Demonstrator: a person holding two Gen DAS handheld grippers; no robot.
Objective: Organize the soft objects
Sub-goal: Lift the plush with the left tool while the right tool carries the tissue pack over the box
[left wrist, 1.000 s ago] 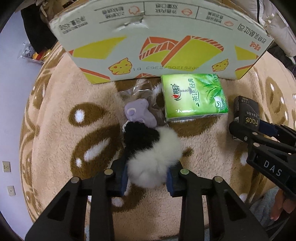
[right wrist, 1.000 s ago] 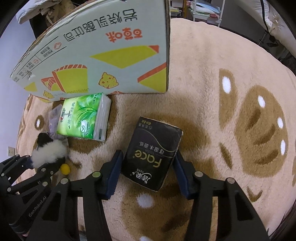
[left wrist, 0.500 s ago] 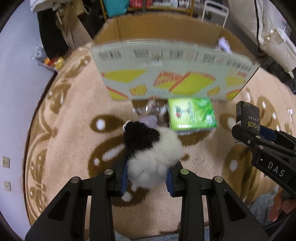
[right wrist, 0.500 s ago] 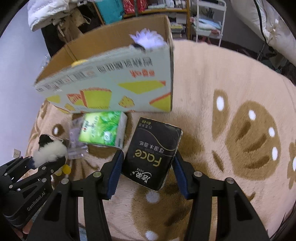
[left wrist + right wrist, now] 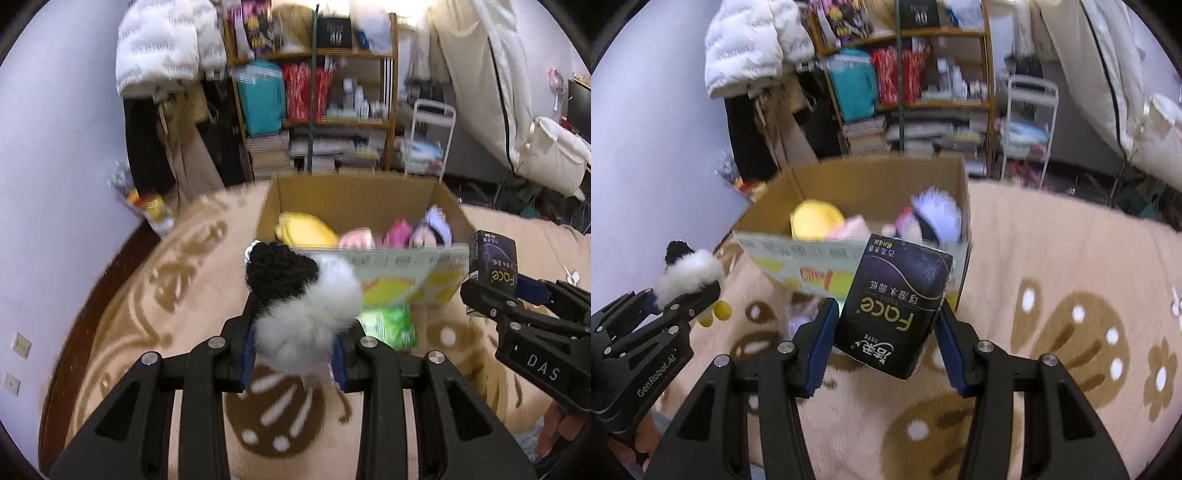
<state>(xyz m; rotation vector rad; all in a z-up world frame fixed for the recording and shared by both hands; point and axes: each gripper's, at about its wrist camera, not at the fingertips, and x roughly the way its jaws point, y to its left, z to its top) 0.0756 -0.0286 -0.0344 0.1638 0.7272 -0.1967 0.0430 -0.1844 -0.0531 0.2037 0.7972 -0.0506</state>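
My left gripper (image 5: 293, 354) is shut on a black-and-white plush toy (image 5: 299, 302) and holds it in the air in front of the open cardboard box (image 5: 354, 192). My right gripper (image 5: 884, 339) is shut on a black Face tissue pack (image 5: 894, 306), also lifted, near the box's front right corner. The box (image 5: 879, 177) holds a yellow plush (image 5: 304, 230), pink plush pieces (image 5: 376, 236) and a purple fluffy toy (image 5: 432, 229). A green tissue pack (image 5: 388, 325) lies on the rug by the box's front wall. The plush toy also shows in the right wrist view (image 5: 689, 273).
The beige rug with brown patterns (image 5: 1071, 295) covers the floor. Behind the box stand a wooden shelf full of books and bags (image 5: 314, 92), a white rack (image 5: 428, 140) and hanging coats (image 5: 159, 55). A bagged item (image 5: 801, 317) lies by the box's front wall.
Both grippers have risen from the rug with their loads and tilted up. The box's open top and its contents have come into view, and the room behind it.
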